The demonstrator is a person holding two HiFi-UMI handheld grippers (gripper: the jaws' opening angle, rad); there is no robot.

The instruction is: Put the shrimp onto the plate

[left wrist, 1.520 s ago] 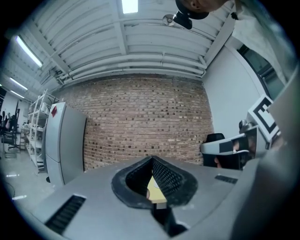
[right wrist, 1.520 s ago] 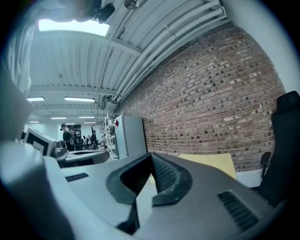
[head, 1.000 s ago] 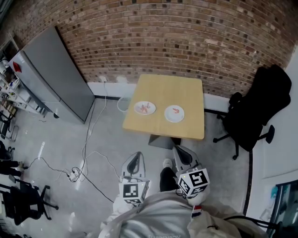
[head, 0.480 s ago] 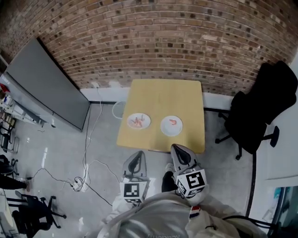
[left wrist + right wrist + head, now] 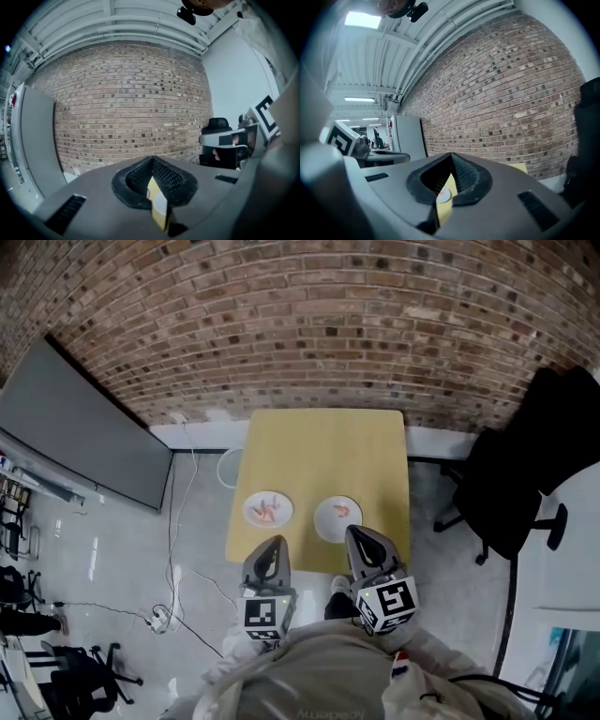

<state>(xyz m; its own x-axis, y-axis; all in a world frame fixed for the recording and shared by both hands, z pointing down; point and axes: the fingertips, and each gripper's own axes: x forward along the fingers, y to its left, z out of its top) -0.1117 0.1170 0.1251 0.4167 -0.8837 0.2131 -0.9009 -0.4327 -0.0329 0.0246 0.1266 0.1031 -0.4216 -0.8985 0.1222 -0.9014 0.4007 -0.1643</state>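
- Noted a square light-wood table (image 5: 323,446) backed against a red-brick wall (image 5: 300,324).
- Found two round white plates side by side along the tabletop's near edge, apart and not touching: left plate (image 5: 251,519) toward the near-left corner, right plate (image 5: 328,528) about mid-edge.
- Counted several pink shrimp (image 5: 269,511) heaped on the left plate and a single pink shrimp (image 5: 345,512) on the right plate. Probably source and destination; cannot say which is which.
- Read the left gripper (image 5: 270,542) as fully closed: jaws pressed together, nothing between. Lined up with the left plate.
- Read the right gripper (image 5: 357,532) likewise: jaws together, empty, lined up with the right plate.
- Judged both as held about level, close to the body and closed, because merely carried toward the table; no pick under way.
- Expect to open one pair of jaws before lowering onto a shrimp. Small, soft, likely slippery, so worth a gentle pinch.
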